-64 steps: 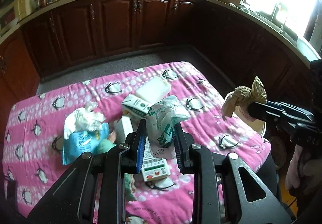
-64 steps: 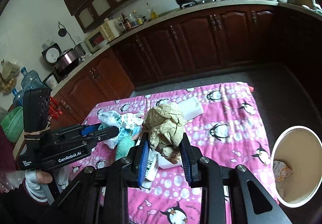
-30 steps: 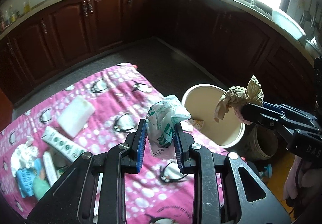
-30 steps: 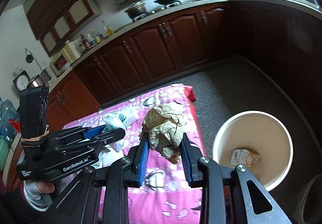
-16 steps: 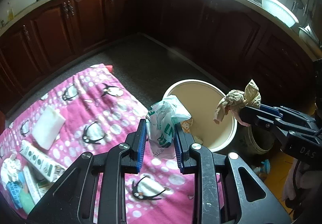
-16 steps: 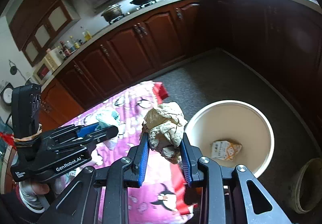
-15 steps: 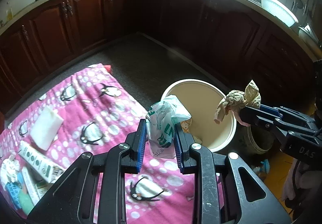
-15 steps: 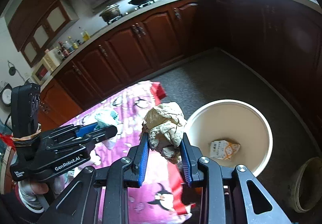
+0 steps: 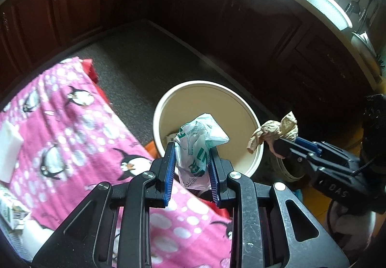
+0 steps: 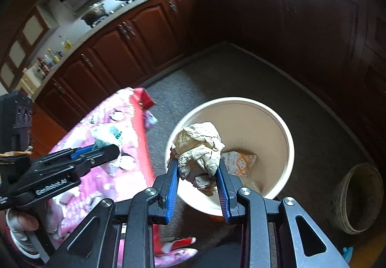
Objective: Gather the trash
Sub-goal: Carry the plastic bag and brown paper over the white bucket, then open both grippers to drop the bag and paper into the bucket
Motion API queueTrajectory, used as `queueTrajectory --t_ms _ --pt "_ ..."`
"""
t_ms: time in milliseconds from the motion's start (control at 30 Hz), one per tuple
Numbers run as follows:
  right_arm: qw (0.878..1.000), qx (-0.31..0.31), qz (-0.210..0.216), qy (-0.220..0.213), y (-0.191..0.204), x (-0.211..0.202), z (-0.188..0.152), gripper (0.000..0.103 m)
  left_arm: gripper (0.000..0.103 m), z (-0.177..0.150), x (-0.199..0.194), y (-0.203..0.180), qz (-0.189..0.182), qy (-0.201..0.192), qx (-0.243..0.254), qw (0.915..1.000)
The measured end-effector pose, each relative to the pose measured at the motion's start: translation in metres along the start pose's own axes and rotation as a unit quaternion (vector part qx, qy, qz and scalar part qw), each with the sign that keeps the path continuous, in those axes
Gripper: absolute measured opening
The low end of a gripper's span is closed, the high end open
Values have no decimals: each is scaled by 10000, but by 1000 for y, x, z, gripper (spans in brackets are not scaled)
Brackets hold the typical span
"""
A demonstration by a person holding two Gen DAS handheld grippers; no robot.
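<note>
My left gripper is shut on a crumpled white plastic bag with green print, held over the near rim of a cream round bin on the floor. My right gripper is shut on a wad of crumpled brown paper, above the near side of the same bin. A yellow-and-white wrapper lies inside the bin. In the left wrist view the right gripper with its paper wad hangs at the bin's right rim. In the right wrist view the left gripper shows at left.
A table under a pink penguin cloth stands left of the bin, with a white packet and a carton on it. Dark wooden cabinets ring the floor. A smaller dirty bucket sits right of the bin.
Both grippers have swung from over the table toward the bin and lower, each keeping its load. The bin now appears larger and closer beneath them.
</note>
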State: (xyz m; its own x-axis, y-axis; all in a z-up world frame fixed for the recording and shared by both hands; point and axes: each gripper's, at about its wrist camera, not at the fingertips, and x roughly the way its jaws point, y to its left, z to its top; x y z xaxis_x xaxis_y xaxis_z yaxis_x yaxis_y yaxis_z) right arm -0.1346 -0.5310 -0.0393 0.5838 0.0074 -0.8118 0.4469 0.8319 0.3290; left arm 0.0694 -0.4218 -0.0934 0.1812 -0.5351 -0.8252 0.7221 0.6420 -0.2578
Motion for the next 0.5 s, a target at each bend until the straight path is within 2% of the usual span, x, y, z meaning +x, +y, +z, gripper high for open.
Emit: queueTrajectory --t_ms 267,300,367,400,500 --pt "9991 262 -208 273 -21 27 -6 28 26 9 30 -5 -201 163 -159 9995" --pt "9989 260 -274 290 -23 31 -6 30 29 10 34 -5 -230 184 -183 9994" --pt "9985 222 -434 239 -26 38 -5 44 61 12 43 -4 -268 217 -281 9990" --pt "9982 218 -507 222 -26 39 -4 52 65 13 45 -2 -327 208 -367 9986" --pt "9975 349 -530 309 -34 43 -4 52 65 12 48 4 -315 228 -517 9979"
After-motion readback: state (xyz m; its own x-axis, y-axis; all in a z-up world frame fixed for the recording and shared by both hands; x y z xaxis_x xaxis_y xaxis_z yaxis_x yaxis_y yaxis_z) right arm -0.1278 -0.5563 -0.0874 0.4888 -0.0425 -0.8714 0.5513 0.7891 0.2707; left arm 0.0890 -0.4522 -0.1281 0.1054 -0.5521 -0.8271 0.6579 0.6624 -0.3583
